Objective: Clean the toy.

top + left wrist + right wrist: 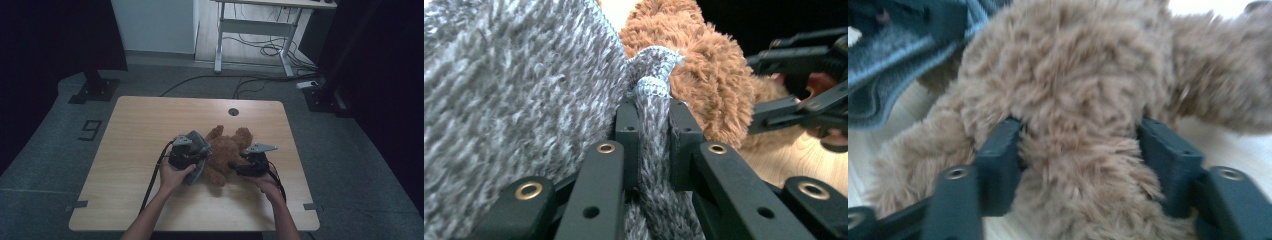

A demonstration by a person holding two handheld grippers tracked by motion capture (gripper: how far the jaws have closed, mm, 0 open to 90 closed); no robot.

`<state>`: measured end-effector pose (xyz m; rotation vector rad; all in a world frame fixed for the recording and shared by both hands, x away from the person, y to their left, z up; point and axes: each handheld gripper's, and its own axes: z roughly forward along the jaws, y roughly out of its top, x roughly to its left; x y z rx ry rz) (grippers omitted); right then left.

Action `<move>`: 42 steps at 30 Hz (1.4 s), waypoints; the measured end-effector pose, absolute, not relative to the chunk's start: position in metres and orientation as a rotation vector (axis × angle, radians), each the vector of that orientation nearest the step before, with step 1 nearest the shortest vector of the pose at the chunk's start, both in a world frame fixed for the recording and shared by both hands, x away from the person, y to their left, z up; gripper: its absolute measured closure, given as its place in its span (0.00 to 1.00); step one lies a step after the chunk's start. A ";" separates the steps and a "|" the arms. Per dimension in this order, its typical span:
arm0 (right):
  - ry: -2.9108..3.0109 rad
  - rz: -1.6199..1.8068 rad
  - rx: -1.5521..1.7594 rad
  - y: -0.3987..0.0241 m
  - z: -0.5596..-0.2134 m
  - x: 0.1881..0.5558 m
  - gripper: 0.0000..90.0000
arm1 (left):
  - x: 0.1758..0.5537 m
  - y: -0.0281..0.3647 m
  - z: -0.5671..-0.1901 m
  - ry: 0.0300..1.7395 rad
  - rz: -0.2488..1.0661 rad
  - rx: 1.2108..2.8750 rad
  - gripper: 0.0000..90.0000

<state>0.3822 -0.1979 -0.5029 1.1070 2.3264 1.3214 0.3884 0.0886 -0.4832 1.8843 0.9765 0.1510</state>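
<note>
A brown plush teddy bear (227, 152) lies in the middle of the wooden table (150, 120). A grey knitted garment (197, 142) is draped against its left side. My left gripper (654, 112) is shut on a bunched fold of this grey knit (524, 85), with the bear (704, 65) just behind it. My right gripper (1080, 145) comes in from the bear's right, its jaws standing apart on either side of a thick part of the brown fur (1068, 85). Fur brushes both jaws. The grey garment (893, 75) lies beyond at the upper left.
A round cable hole (233, 111) sits near the table's far edge. Both forearms come in from the near edge. A white desk frame (255, 30) and loose cables lie on the floor beyond. Black stands flank the table on each side.
</note>
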 end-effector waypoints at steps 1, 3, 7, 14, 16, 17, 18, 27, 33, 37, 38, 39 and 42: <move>2.337 1.320 1.108 -0.199 -0.506 0.381 0.49 | 0.388 0.089 -0.483 0.975 0.148 1.884 0.87; 2.362 1.323 1.108 -0.200 -0.512 0.379 0.57 | 0.387 0.089 -0.483 0.973 0.145 1.885 0.87; 2.372 1.353 1.080 -0.200 -0.524 0.370 0.68 | 0.381 0.087 -0.480 0.986 0.120 1.864 0.87; 2.342 1.374 1.023 -0.202 -0.533 0.356 0.71 | 0.371 0.078 -0.463 0.949 0.154 1.851 0.87; 2.335 1.378 1.007 -0.202 -0.535 0.353 0.71 | 0.369 0.070 -0.455 0.922 0.171 1.852 0.87; 2.332 1.382 0.996 -0.202 -0.537 0.352 0.71 | 0.368 0.064 -0.451 0.907 0.179 1.854 0.87; 2.334 1.385 0.992 -0.202 -0.538 0.351 0.71 | 0.368 0.058 -0.447 0.892 0.184 1.855 0.87; 2.301 1.435 0.960 -0.206 -0.545 0.342 0.71 | 0.383 -0.025 -0.452 0.826 0.178 2.031 0.87; 2.302 1.445 0.968 -0.208 -0.546 0.344 0.71 | 0.391 -0.022 -0.465 0.867 0.193 2.028 0.87; 2.297 1.433 0.958 -0.206 -0.546 0.342 0.71 | 0.390 -0.005 -0.458 0.903 0.222 2.008 0.87; 2.297 1.433 0.958 -0.206 -0.546 0.342 0.71 | 0.390 0.001 -0.456 0.915 0.249 2.003 0.87; 2.296 1.434 0.963 -0.206 -0.546 0.341 0.71 | 0.390 0.015 -0.453 0.944 0.319 2.002 0.87; 2.302 1.433 0.960 -0.207 -0.546 0.342 0.71 | 0.392 0.033 -0.452 0.991 0.367 2.003 0.87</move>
